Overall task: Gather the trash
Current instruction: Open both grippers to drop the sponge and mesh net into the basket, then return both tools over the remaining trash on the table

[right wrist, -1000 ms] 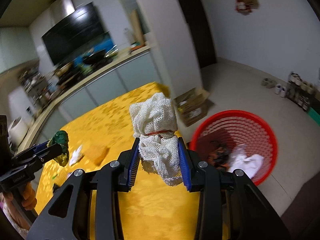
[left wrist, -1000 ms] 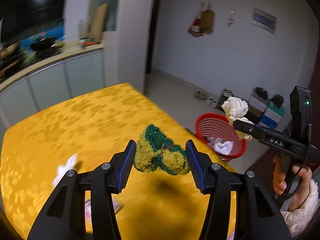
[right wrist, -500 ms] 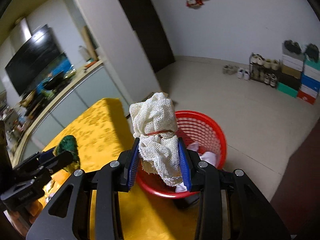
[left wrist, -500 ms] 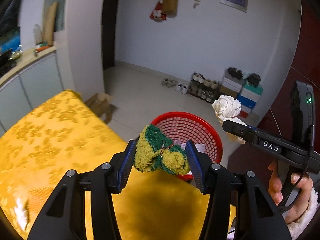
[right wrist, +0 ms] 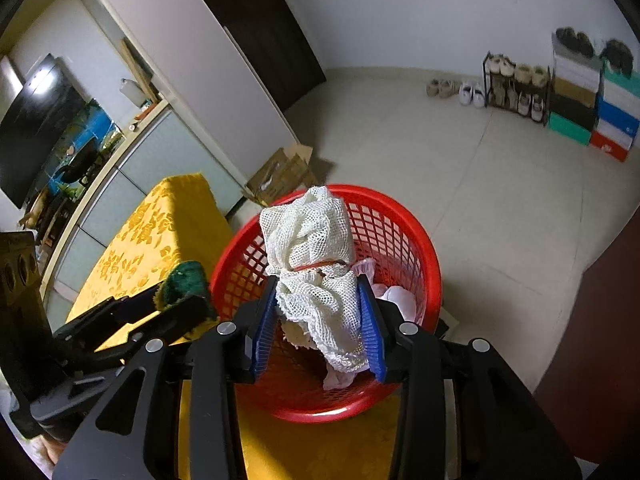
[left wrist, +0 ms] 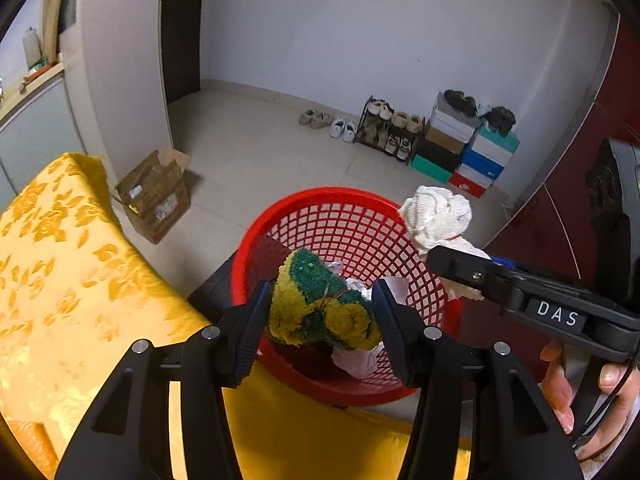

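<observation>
Tongs of both hands are clenched on trash, and both are held over the mouth of the red basket. In the left tongs a green-and-yellow fuzzy wad is pinched between the blue pads; in the right tongs a white mesh cloth, tied round with a red band, is gripped by its lower half, its long axis standing upright above the pads.

The basket is seen just beyond the edge of the yellow bench, on the floor side, with pale crumpled scraps already lying in it. The deciding relation is vertical: from each wrist view the held piece is framed against the basket's interior, not its rim or the bench. The mesh cloth appears set over the middle, while the wad, seen from the right wrist, sits nearer the bench-side rim. Release is judged the next step; the wad may need carrying slightly further inward first.
</observation>
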Demonstrator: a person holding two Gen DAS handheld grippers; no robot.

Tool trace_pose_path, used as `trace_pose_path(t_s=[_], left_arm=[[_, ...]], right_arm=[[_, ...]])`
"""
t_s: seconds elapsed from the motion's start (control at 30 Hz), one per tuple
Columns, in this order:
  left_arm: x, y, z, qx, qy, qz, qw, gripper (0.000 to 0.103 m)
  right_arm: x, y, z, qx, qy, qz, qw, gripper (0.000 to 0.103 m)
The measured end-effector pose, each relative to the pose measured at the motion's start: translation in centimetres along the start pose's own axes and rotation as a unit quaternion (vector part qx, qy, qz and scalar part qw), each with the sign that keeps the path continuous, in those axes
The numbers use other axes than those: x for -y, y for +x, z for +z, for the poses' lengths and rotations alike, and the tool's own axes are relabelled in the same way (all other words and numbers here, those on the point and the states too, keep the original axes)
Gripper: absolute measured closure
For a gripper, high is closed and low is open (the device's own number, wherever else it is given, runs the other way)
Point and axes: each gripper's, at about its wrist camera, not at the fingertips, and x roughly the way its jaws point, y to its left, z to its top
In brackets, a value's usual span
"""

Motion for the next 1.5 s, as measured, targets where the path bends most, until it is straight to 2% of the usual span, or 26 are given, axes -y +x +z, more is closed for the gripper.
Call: trace_pose_path(t_s=[0.1,0.17,0.23,0.33,0.5,0.73,1.0,1.17,1.33,1.5], left_arm=[[0.3,0.9,0.1,-0.008,0.001,-0.001,1.0,0.052],[0.2,1.4,0.1,-0.01,-0.001,-0.002,0.9999,0.047],[0.0,1.4,0.2,-0.011,-0.005,-0.002,0.9999,0.044],[-0.3,1.4,0.2,-0.01,-0.01,0.0,0.9999,0.041],[-0.8,-0.3,-0.1,0.004,-0.017,0.016,0.9997,0.027],[-1.6,-6.0,-0.9,0.047,-0.02,0.051,0.9974,0.023],[-3.8,-15.1,-4.6,0.104,-0.049,0.09,0.9893,0.021],[-6.8,-21.1,-8.1,0.135,-0.095,0.128,0.9779,0.02],[-10.0,-26.8,-12.6,0.154,-0.14,0.189,0.9596,0.019],[-13.0,-31.4,-17.7,0.16,-0.187,0.252,0.9359,0.018]], right_arm=[[0.3,0.5,0.0,-0.009,0.003,0.002,1.0,0.056],[0.3,0.5,0.0,-0.01,0.002,0.001,1.0,0.048],[0.5,0.4,0.2,-0.007,0.003,-0.001,1.0,0.044],[0.8,0.3,0.4,-0.004,0.008,0.001,1.0,0.042],[0.7,-0.2,0.5,-0.002,0.009,0.011,1.0,0.039],[-2.0,-2.9,0.9,0.016,-0.016,0.039,0.999,0.038],[-6.9,-8.3,1.4,0.05,-0.072,0.08,0.993,0.037],[-9.9,-10.6,0.7,0.055,-0.109,0.099,0.988,0.034],[-12.7,-11.7,-0.5,0.048,-0.146,0.119,0.981,0.032],[-16.0,-11.7,-2.0,0.037,-0.185,0.131,0.973,0.029]])
